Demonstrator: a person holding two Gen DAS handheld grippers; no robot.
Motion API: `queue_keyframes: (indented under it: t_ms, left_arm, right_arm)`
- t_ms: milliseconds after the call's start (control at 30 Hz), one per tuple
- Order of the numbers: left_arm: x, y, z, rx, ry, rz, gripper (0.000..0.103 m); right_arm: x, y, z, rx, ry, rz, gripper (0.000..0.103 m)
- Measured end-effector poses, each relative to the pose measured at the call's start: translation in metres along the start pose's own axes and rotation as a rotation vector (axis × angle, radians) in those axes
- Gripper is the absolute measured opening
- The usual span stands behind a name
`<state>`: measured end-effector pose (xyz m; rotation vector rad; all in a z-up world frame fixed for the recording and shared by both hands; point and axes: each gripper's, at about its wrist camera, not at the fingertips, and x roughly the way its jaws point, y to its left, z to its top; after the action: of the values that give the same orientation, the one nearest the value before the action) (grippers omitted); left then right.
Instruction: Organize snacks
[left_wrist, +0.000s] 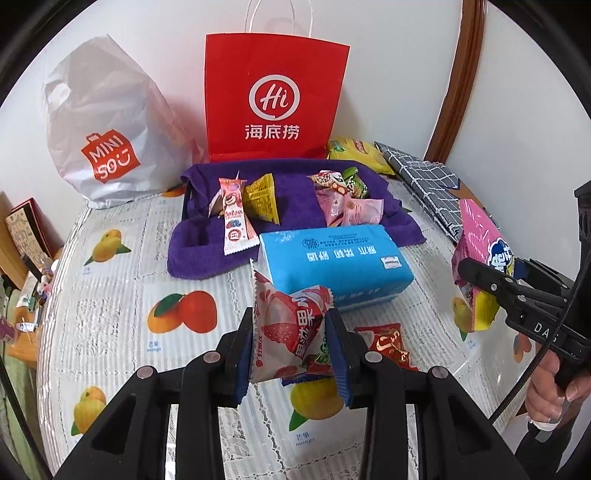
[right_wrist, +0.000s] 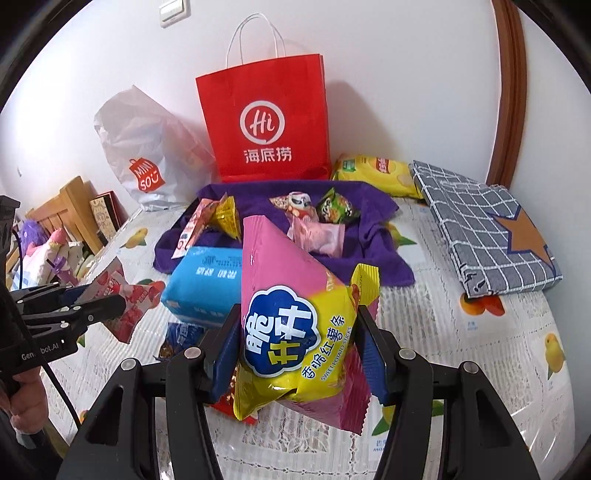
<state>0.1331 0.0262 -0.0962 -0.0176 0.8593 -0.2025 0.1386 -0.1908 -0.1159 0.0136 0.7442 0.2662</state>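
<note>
White-walled room, fruit-print desk: left gripper grasps a red-and-white strawberry snack packet at lower centre, right gripper a pink-and-yellow sweet-potato-stick bag; carrying step judged, next placing both on the purple towel-lined tray mid-frame.

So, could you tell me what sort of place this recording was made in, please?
Probably a room in a home. A round table with a fruit-print cover stands against a white wall, shopping bags such as the red paper bag sit on it, and plush toys lie beside wooden furniture.
</note>
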Motion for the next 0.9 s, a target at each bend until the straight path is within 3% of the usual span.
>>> queue_keyframes:
  t_ms: [400,900]
  left_arm:
    - [-0.003,0.002,0.021,-0.001,-0.021,0.014,0.035]
    - [0.002,0.019,0.087,-0.01,-0.047,0.043,0.035]
  right_arm:
    - [0.001,0.007,0.036,-0.006,-0.037,-0.005,0.057]
    - [0.029,0.015,0.108,-0.002,-0.048,0.022,0.057]
